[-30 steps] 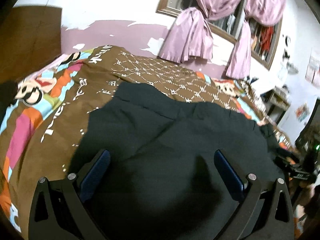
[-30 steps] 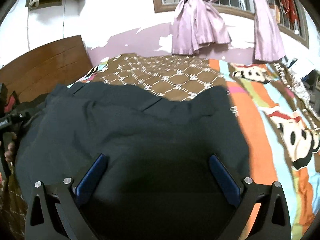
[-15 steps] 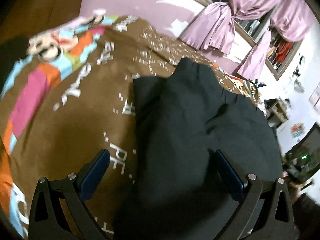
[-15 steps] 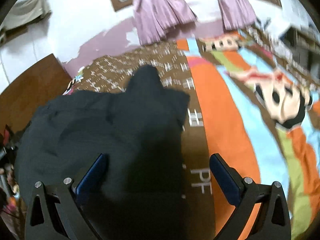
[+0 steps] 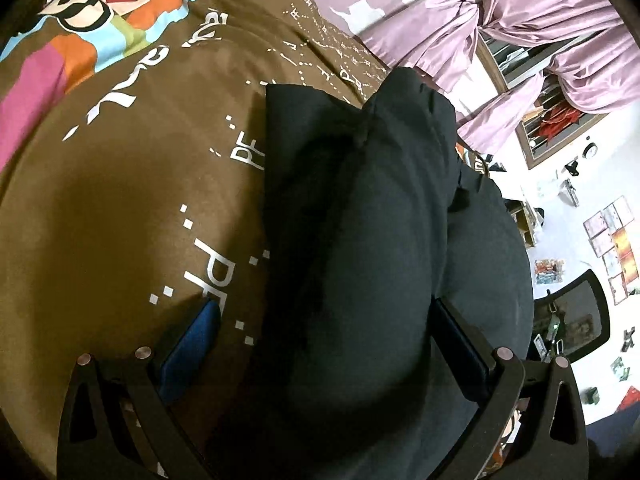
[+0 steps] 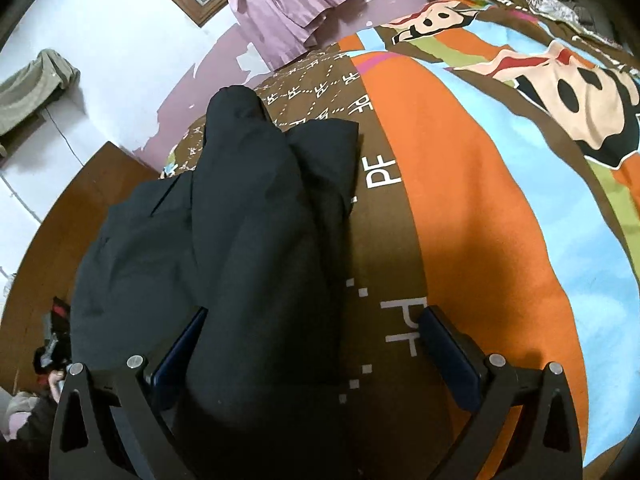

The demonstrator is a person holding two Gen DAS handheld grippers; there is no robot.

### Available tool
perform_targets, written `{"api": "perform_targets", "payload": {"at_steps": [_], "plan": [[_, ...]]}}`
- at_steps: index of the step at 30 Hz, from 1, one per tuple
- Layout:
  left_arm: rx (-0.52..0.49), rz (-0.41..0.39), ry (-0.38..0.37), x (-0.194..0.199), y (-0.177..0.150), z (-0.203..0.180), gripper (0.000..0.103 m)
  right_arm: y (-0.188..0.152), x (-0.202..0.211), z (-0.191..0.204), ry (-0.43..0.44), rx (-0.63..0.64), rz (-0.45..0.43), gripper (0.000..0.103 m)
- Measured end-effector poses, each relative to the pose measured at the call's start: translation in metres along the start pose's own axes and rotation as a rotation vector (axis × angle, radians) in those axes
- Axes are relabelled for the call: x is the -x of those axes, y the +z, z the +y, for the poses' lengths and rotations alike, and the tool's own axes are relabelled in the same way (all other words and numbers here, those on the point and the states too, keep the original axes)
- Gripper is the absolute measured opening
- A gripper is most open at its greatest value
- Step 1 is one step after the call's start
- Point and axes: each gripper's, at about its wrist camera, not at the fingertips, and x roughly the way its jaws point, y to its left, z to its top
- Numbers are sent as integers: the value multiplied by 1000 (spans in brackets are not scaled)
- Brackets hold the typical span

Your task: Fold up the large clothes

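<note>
A large black garment [image 5: 380, 240] lies on the patterned bedspread [image 5: 120, 200], bunched into a long ridge along its middle. In the left wrist view my left gripper [image 5: 326, 344] is open low over the garment's left edge; its left blue pad [image 5: 192, 344] hangs over bare bedspread and its right one [image 5: 460, 344] over cloth. In the right wrist view the garment [image 6: 240, 240] fills the left half. My right gripper [image 6: 314, 352] stands open across its right edge, the left pad [image 6: 180, 352] at the cloth, the right pad [image 6: 448, 352] above the bedspread [image 6: 480, 200].
Purple curtains [image 5: 540, 20] hang at a window behind the bed. A wooden headboard [image 6: 80, 220] stands at the left of the right wrist view. A black mesh chair [image 5: 572, 312] and small clutter sit off the bed's right side.
The garment, spread flat and wide a second ago, is now gathered narrower with a raised ridge. Both grippers have swung outward, each now straddling one side edge, and stayed open.
</note>
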Motion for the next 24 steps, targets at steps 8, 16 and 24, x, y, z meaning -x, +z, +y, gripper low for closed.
{"api": "perform_targets", "payload": {"at_steps": [8,16,24], "plan": [[-20,10,-34,-5,-2,-5,101,-11,-12,37,148,126,119,103],[-28,51,-85,-8,-2,-10,100,-13,-20,38,123,59,112,103],[-8,43,27,-3,-4,-24,76,-13,-18,52,50,106,139,87]]}}
